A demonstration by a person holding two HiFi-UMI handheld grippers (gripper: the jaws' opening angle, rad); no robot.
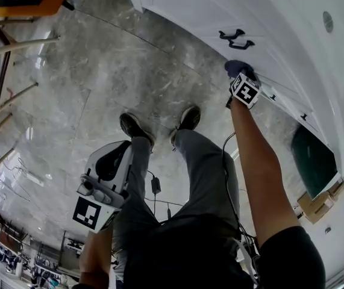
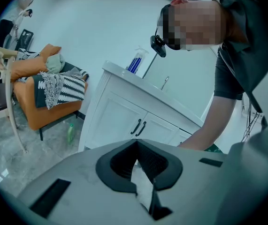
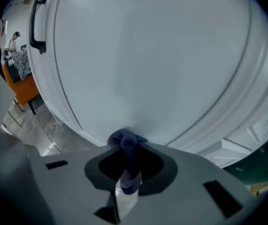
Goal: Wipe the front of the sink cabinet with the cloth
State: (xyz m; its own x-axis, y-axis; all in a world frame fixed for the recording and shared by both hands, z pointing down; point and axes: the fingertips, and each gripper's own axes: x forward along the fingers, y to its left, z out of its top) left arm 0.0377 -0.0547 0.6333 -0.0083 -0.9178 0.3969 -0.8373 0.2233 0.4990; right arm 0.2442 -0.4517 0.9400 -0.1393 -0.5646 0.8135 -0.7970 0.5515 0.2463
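Mid-wipe: my right claw [image 3: 127,150], clamped on the bunched dark-blue cloth [image 3: 124,139], pressed it against the white sink cabinet door [image 3: 148,69]. My left claw [image 2: 137,142] hung closed and empty, away from that door. The next move likely called for a firm sweep across it.

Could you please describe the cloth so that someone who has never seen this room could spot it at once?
Find the white sink cabinet, then the door panel near its pair of black handles. The cloth is bunched against that panel, pinched in the right tool. It is the only dark blue, soft thing against the white front.
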